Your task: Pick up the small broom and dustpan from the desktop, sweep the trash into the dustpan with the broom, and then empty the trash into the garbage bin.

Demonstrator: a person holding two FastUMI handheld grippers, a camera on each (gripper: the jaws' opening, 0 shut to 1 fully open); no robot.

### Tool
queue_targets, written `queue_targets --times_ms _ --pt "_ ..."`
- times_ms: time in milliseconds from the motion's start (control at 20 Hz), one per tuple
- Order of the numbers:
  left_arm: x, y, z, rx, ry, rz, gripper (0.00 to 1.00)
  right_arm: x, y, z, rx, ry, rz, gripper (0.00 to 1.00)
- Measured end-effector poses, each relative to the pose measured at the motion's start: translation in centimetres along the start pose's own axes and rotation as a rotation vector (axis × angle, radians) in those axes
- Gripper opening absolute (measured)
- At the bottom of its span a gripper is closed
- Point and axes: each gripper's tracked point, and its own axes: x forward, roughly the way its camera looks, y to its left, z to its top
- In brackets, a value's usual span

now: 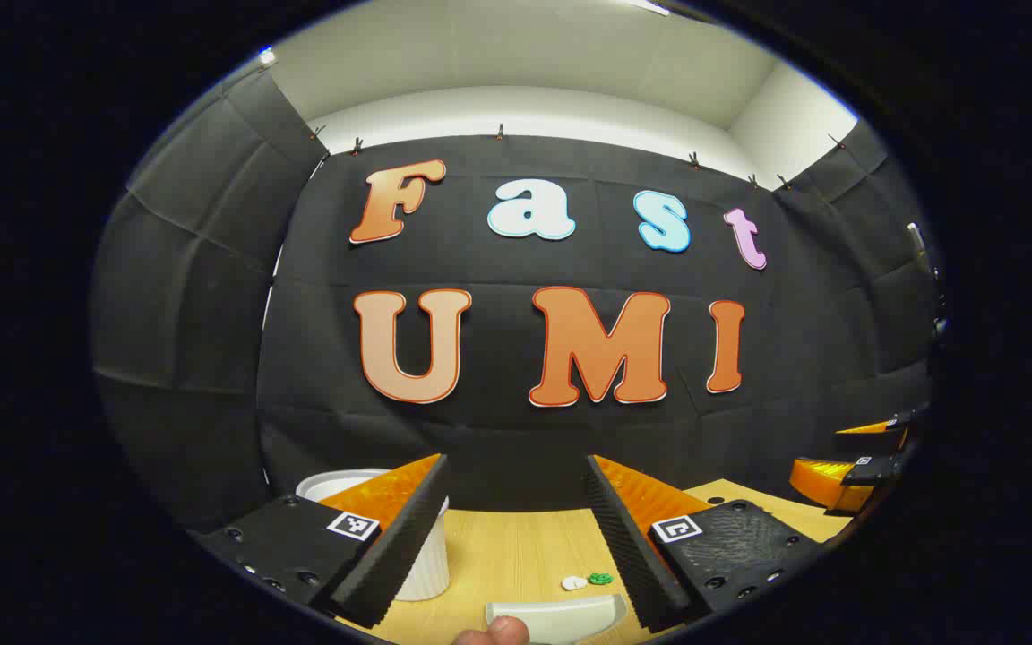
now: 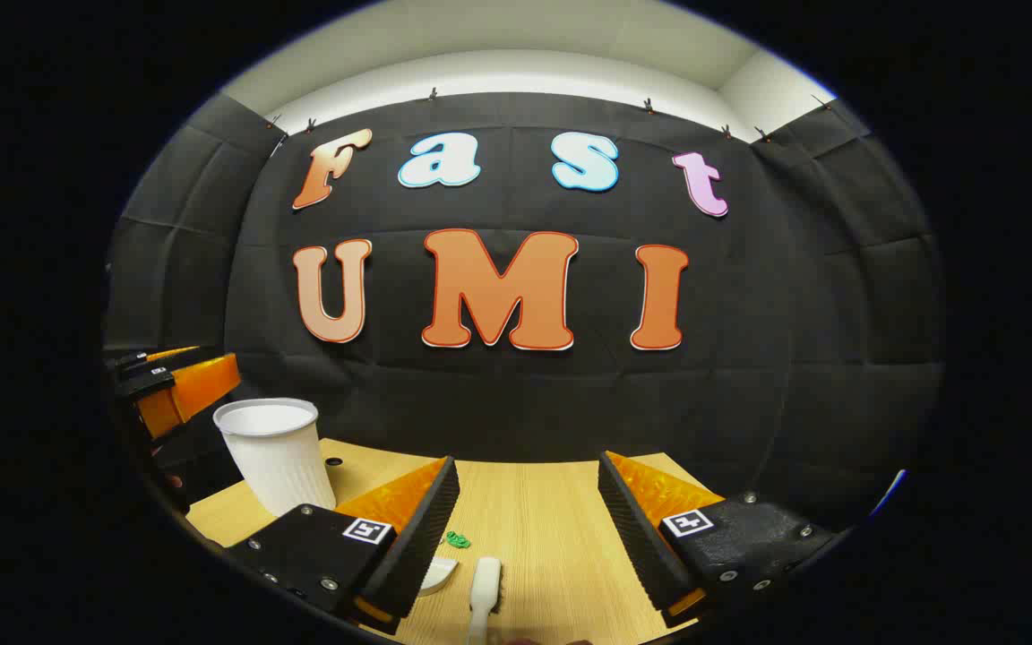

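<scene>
Both grippers, left (image 1: 516,528) & right (image 2: 525,528), gape wide above desktop (image 2: 534,520) (nothing held); dustpan (image 1: 561,618), broom (image 2: 485,587) lie below.

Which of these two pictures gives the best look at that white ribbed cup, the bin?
The right gripper view: the white bin stands whole at the left on the wooden desk, rim and ribbed wall clear. In the left gripper view, the bin is mostly hidden behind a finger of the left tongs.

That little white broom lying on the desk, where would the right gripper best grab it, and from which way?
Probably by the handle, coming down from above. The small broom lies flat on the desk, its long body running away from the open right gripper, so the fingers could straddle its narrow width. Its near end runs out of view.
</scene>
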Motion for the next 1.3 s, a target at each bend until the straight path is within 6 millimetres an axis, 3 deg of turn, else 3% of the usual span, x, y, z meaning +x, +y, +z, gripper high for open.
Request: queue_targets --times_ms 150,550,1150,1300 --pt "-0.9 -2.1 -0.8 -0.015 0.008 0.029 0.94 0.1 0.3 -0.6 0.003 0.012 0.033 0.94" --pt "-0.6 -1.7 -2.6 0.000 0.063 0.125 0.95 0.0 0.6 1.5 0.025 -0.058 0.070 0.94" --pt "-0.2 -3.2 -3.6 0.010 0.092 0.080 0.95 0.1 1.0 -0.1 -0.012 -0.001 0.077 0.94" --pt "-0.3 -3.5 -3.3 0.005 0.085 0.092 0.95 -0.2 0.8 0.4 -0.015 -0.013 0.093 0.94"
